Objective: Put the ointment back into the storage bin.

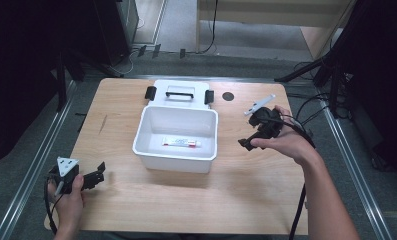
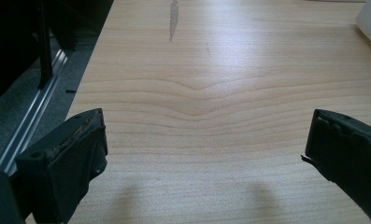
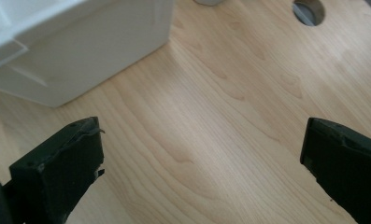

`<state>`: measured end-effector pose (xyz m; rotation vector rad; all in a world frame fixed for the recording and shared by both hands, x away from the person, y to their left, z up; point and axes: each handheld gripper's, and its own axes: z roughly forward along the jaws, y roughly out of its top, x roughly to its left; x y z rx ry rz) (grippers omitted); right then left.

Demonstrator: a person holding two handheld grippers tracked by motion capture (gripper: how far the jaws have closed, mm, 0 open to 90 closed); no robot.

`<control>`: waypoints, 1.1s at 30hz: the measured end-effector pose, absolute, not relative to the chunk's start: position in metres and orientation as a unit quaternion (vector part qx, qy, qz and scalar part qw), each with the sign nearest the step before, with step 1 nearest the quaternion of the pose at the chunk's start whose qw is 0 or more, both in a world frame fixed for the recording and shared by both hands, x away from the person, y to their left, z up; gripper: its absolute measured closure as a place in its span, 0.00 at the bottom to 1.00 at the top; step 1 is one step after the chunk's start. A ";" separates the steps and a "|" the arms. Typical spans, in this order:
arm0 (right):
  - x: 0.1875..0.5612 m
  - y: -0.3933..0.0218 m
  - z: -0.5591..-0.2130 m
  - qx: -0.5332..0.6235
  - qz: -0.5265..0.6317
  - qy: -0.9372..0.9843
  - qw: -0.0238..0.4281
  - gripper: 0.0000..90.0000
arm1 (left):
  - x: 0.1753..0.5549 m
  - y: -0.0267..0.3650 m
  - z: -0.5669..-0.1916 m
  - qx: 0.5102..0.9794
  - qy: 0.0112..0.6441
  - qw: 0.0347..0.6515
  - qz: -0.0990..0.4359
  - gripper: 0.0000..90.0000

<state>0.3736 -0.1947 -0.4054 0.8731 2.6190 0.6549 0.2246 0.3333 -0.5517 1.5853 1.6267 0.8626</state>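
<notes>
Nearest the high camera, at about seven o'clock on the wooden desk (image 1: 186, 200), a hand grips the left tool (image 1: 99, 173), which carries a grey three-cornered plate on top and sits at the desk's near left corner. Its own view shows the two black jaws set wide apart with only bare wood grain between them, so the left tool (image 2: 204, 154) is open and holds nothing; a corner of the white box shows at that view's upper right edge.

At about three o'clock the other hand holds the right tool (image 1: 246, 142) raised above the desk, tilted, with a cable trailing off toward the desk's right edge. In its own view the right tool (image 3: 202, 163) also has its jaws spread wide over empty wood, gripping nothing, with the box wall (image 3: 80, 56) at upper left and a round hole (image 3: 308, 10) in the desk at upper right.

At the desk's centre stands an open white plastic box (image 1: 171, 160). Its lid (image 1: 178, 95) lies folded back at twelve o'clock, showing a handle and two black latches. Inside the box, flat on the bottom, lies one white tube (image 1: 181, 143) with red and dark markings; its print is too small to read.
</notes>
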 end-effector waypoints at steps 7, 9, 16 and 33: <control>0.355 -0.226 -0.433 0.353 0.288 0.873 0.177 0.00 | 0.224 0.334 -0.552 0.610 0.628 0.350 0.334 0.00; 0.352 -0.231 -0.437 0.360 0.295 0.866 0.181 0.00 | 0.224 0.333 -0.552 0.610 0.628 0.350 0.334 0.00; 0.331 -0.270 -0.463 0.436 0.347 0.801 0.219 0.05 | 0.224 0.334 -0.552 0.610 0.628 0.350 0.333 0.00; 0.264 -0.332 -0.522 0.517 0.429 0.679 0.296 0.08 | 0.222 0.333 -0.551 0.607 0.627 0.351 0.340 0.00</control>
